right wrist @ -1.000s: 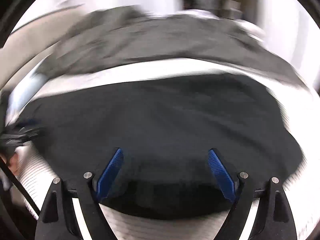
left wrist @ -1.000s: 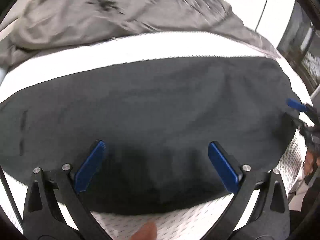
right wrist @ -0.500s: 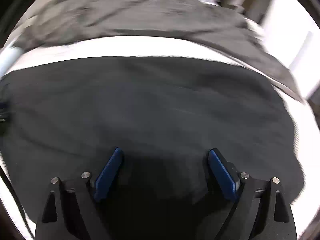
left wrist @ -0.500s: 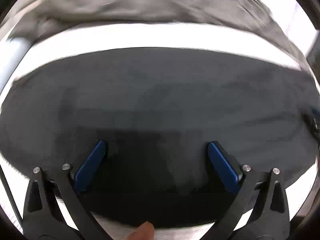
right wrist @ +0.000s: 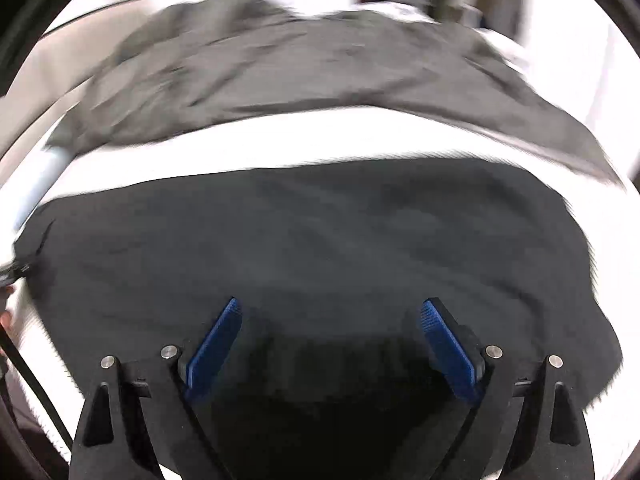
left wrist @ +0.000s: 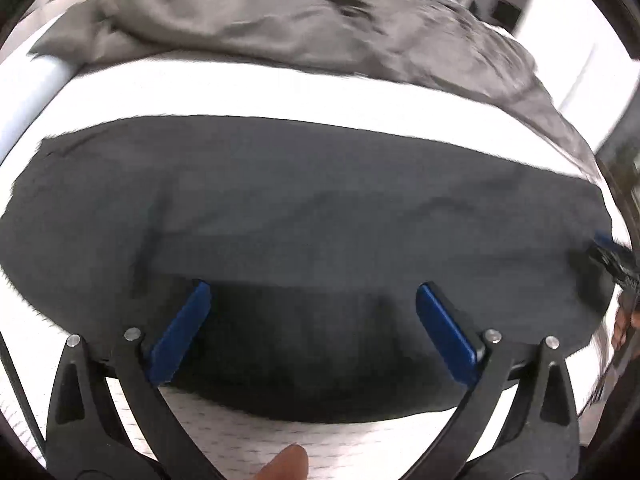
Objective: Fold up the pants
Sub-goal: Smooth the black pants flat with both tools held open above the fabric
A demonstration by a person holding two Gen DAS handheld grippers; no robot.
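Jaws of both your left gripper (left wrist: 308,324) and right gripper (right wrist: 330,340) gape empty above the dark pants (left wrist: 320,220); pinch their near edge evenly

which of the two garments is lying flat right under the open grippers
The black pants, spread smooth across the white surface. The grey garment is lighter, crumpled, and lies farther back, beyond a white strip.
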